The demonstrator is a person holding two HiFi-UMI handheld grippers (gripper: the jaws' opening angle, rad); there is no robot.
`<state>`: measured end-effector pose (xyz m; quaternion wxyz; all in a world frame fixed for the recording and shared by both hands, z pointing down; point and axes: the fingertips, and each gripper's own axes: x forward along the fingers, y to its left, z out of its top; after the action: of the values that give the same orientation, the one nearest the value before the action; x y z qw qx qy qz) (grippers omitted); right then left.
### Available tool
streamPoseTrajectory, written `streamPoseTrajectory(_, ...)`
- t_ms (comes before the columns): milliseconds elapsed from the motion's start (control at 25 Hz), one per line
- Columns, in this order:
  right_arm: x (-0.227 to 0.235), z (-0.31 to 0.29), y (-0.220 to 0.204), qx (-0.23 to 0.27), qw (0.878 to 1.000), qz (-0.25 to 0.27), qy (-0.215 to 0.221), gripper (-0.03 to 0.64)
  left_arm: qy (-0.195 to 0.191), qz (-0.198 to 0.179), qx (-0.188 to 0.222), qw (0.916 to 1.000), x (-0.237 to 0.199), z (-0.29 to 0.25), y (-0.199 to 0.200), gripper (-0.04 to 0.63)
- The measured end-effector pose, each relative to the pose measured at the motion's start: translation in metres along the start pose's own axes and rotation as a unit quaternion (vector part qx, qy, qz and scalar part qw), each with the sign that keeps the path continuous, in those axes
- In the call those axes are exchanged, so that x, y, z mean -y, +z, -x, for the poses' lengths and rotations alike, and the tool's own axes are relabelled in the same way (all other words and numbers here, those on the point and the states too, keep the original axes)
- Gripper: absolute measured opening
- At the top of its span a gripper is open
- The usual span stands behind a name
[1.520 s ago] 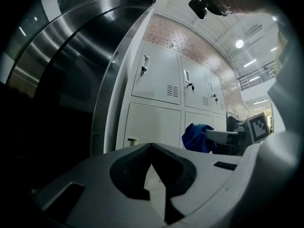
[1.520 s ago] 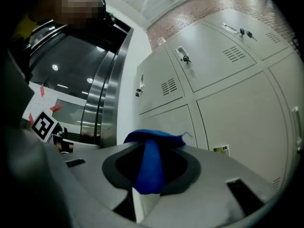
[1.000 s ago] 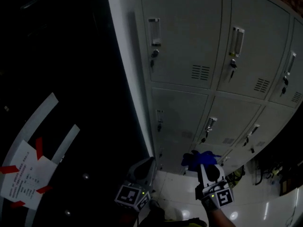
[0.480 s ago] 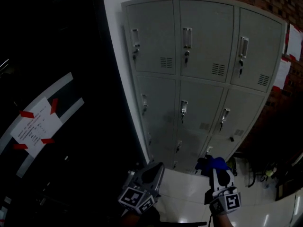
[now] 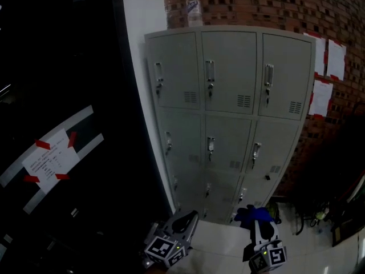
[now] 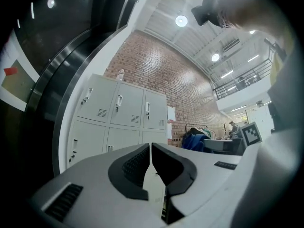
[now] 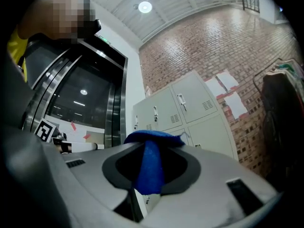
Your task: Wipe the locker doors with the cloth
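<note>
Backed away from the lockers (image 5: 228, 113) compared with a second ago, the blue cloth (image 5: 254, 214) now shows low in the head view, in front of the foot of the bank. The whole bank is in sight, right up to the bottle (image 5: 194, 9) standing on its top; before, only the two lower rows filled the picture.

That cloth is pinched in the right gripper (image 5: 256, 221), whose jaws are clamped on a fold of it, with a tuft bunched over the tips. It is off the doors: the right gripper view shows the bank well beyond the cloth (image 7: 151, 165).

How much wiping is done cannot be read. The grey doors look even and dull in the dim light, with no streak or damp patch to mark a wiped door from an unwiped one. Cloth held clear of the bank would fit a pause ahead of a pass as well as a step back after one.

Both grippers are held low, pointing up toward the bank. The left gripper (image 5: 189, 217) is to the left of the cloth, jaws together on nothing (image 6: 150, 146).
</note>
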<state>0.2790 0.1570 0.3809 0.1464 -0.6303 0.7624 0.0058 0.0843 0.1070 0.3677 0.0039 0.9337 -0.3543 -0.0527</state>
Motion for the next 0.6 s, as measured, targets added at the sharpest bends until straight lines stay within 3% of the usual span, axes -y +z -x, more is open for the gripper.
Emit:
streamPoseTrajectory(120, -0.017, 0.002, 0.001, -0.006, 1.000, 0.008, 0.005, 0.097, -0.021, 0.000, -0.008, 0.9998, 0.001, 0.014, 0.004, 0.002)
streamPoseTrajectory(320, -0.044, -0.002, 0.003, -0.004, 1.000, -0.007, 0.017, 0.097, -0.051, 0.031, -0.046, 0.9972, -0.003, 0.033, 0.003, 0.002)
streamPoseTrajectory(600, -0.068, -0.003, 0.004, -0.007, 1.000, -0.007, 0.025, 0.097, -0.106, -0.006, -0.056, 0.9928, 0.011, 0.046, 0.014, 0.002)
